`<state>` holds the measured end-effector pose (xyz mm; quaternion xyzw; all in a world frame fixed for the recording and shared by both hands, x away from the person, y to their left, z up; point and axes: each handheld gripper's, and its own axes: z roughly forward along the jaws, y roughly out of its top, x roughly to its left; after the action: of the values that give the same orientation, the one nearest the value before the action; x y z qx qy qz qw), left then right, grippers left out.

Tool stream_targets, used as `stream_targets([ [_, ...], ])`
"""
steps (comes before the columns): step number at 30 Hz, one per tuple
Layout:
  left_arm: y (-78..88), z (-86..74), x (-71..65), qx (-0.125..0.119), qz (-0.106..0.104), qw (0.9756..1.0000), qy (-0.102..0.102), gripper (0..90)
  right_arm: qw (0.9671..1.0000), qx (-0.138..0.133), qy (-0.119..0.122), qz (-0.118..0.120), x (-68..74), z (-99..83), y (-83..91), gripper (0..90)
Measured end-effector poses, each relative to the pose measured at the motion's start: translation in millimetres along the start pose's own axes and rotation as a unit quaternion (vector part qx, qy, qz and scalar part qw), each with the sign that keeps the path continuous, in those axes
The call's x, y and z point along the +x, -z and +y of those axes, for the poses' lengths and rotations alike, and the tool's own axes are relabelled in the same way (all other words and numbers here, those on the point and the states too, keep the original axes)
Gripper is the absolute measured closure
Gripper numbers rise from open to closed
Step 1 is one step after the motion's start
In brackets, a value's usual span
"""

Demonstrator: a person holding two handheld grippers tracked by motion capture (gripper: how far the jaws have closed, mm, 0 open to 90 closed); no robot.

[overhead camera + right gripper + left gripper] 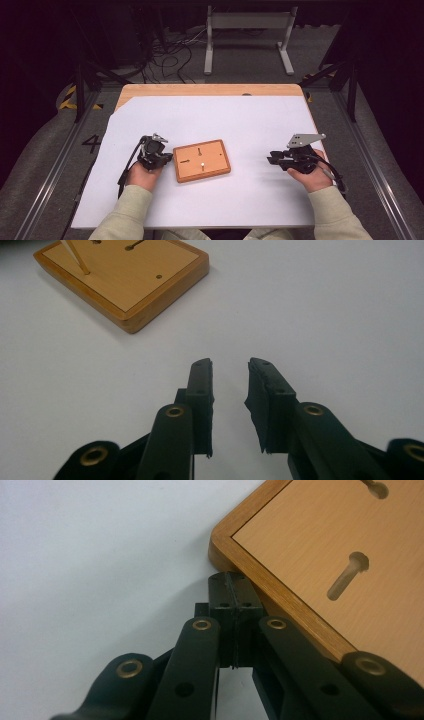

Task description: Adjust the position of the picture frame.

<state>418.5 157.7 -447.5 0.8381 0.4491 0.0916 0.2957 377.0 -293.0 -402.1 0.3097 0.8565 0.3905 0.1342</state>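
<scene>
- Rectangular wooden board with a darker raised rim and three keyhole-shaped slots lies flat near the middle of the white sheet that covers the wooden table, between the two hands.
- Small pale peg stands upright in the board; in the right gripper view it shows as a thin light stick rising from the board's top.
- Left gripper, a black two-jaw tool, has its jaws pressed fully together with nothing between them; the tips sit against the board's rim just beside a rounded corner.
- Right gripper, black with a grey three-cornered plate on top, rests well apart from the board, jaws parted with bare sheet between them.
</scene>
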Motion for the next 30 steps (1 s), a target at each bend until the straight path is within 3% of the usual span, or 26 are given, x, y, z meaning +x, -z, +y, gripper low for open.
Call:
stream_targets([
  [5, -1.7, 0.8, 0.1, -0.004, 0.0, 1.0, 0.004, 89.7, 1.0, 0.001, -0.001, -0.002, 0.3, -1.2, 0.7, 72.2],
  [15, -14.0, 14.1, -12.3, -0.012, -0.007, 0.9998, -0.013, 89.7, 1.0, 0.003, -0.002, -0.002, 0.3, -2.1, 0.4, 72.1],
  [21, -23.6, 23.6, -33.0, -0.011, -0.024, 0.9991, -0.033, 89.7, 1.0, 0.003, -0.004, -0.002, -0.2, -3.6, 1.4, 72.0],
  [30, -30.2, 28.7, -52.8, -0.011, -0.046, 0.9978, -0.047, 89.7, 1.0, 0.002, -0.005, -0.004, 0.1, -4.8, 3.0, 71.9],
])
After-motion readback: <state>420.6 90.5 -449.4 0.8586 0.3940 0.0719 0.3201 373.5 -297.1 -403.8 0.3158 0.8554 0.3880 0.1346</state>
